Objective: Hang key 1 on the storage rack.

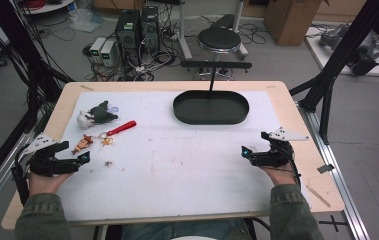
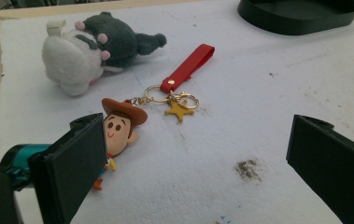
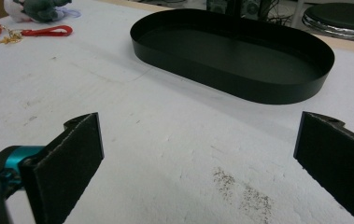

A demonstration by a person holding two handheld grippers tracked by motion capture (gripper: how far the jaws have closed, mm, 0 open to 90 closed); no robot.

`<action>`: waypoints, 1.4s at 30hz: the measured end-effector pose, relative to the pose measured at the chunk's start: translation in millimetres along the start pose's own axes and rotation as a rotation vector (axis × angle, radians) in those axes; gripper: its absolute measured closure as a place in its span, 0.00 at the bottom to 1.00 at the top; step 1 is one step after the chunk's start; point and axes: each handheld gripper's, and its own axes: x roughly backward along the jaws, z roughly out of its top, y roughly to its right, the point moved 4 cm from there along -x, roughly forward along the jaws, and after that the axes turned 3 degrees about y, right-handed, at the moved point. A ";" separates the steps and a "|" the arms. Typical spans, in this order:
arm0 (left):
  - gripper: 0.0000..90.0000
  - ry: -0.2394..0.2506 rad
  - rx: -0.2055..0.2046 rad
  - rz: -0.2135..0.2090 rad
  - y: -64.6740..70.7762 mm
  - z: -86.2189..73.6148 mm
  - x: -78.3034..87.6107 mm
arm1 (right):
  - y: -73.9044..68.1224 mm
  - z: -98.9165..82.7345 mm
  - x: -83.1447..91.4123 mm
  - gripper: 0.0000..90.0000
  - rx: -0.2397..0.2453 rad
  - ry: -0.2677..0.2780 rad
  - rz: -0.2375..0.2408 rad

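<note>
Keychain (image 2: 165, 100) with a cowboy figure lies at the white mat's left, beside a plush toy (image 2: 90, 49). My left gripper (image 1: 79, 151) and right gripper (image 1: 255, 145) both gape empty; I judge grasping comes next, perhaps for the black tray (image 1: 211, 107).

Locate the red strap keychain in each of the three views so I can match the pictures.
High view: the red strap keychain lies left of centre on the white mat, right of the plush toy.
Left gripper view: upper middle, ahead of the open jaws, its rings joining the cowboy figure.
Right gripper view: far upper left corner.
Shared landmark: the black oval tray, beyond the strap in the left gripper view, large in the right gripper view.
</note>
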 end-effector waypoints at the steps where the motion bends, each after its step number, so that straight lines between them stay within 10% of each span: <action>1: 0.06 0.001 -0.002 0.004 0.3 0.0 -0.3 | -0.2 0.1 0.5 0.01 -0.002 0.000 0.001; 18: 0.06 -0.022 0.023 -0.028 1.5 -0.7 -6.2 | 2.1 -1.5 0.0 0.01 -0.007 -0.003 0.002; 42: 0.06 -0.200 -0.102 -0.035 -4.7 28.3 -46.1 | 3.4 -4.3 2.0 0.01 -0.009 -0.010 -0.017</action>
